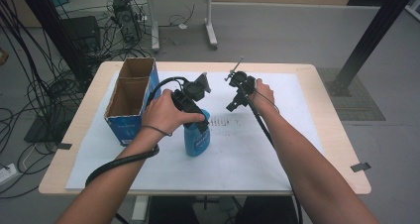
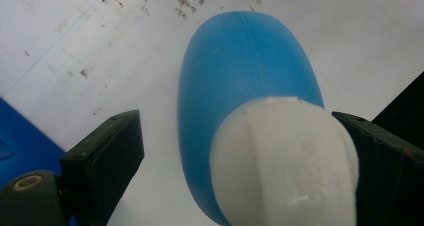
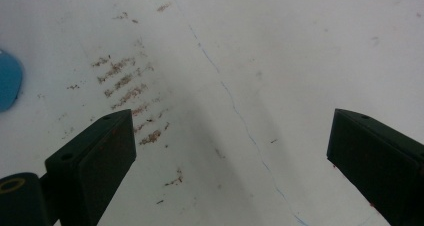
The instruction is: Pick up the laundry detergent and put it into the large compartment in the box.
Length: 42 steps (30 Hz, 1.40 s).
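Bottle (image 2: 245, 86) upright beside the box (image 1: 130, 100), on the white sheet (image 3: 280, 61) | my left gripper (image 2: 240, 151) wide around its white cap (image 2: 285, 161), right jaw touching | right gripper (image 3: 230, 151) wide, empty | I'd centre the cap before squeezing.

- blue bottle (image 2: 240, 101) with white cap (image 2: 285, 161), seen from above, on white paper (image 2: 100, 46)
- cap between open jaws, touching the right one, left one clear
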Available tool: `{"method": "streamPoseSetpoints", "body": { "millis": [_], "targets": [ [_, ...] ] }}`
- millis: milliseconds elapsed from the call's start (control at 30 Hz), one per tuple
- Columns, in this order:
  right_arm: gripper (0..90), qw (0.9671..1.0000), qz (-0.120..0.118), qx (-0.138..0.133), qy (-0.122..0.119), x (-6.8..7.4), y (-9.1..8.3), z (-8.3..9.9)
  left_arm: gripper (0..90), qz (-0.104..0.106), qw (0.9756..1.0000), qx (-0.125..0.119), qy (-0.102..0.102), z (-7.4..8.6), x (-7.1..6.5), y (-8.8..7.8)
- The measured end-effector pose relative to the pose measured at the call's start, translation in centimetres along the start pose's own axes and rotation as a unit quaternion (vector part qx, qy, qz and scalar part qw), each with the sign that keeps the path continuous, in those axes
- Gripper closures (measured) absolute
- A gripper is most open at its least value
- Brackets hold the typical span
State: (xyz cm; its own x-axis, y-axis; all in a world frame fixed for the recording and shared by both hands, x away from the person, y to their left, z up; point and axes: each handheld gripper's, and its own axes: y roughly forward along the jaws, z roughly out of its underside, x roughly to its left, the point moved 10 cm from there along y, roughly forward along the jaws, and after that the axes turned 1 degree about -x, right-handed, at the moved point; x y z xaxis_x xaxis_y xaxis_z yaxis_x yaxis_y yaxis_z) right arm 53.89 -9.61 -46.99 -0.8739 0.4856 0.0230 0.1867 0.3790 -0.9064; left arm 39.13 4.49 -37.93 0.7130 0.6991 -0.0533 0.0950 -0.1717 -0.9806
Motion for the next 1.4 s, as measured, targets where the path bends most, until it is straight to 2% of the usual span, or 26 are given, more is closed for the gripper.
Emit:
{"method": "streamPoseSetpoints", "body": {
  "millis": [1400],
  "targets": [
    [5.0,1.0,0.0,0.0,-0.003,0.07,-0.07,0.26,24.6,0.0,1.0,0.003,-0.004,0.01,-0.34,0.04]
  ]
}}
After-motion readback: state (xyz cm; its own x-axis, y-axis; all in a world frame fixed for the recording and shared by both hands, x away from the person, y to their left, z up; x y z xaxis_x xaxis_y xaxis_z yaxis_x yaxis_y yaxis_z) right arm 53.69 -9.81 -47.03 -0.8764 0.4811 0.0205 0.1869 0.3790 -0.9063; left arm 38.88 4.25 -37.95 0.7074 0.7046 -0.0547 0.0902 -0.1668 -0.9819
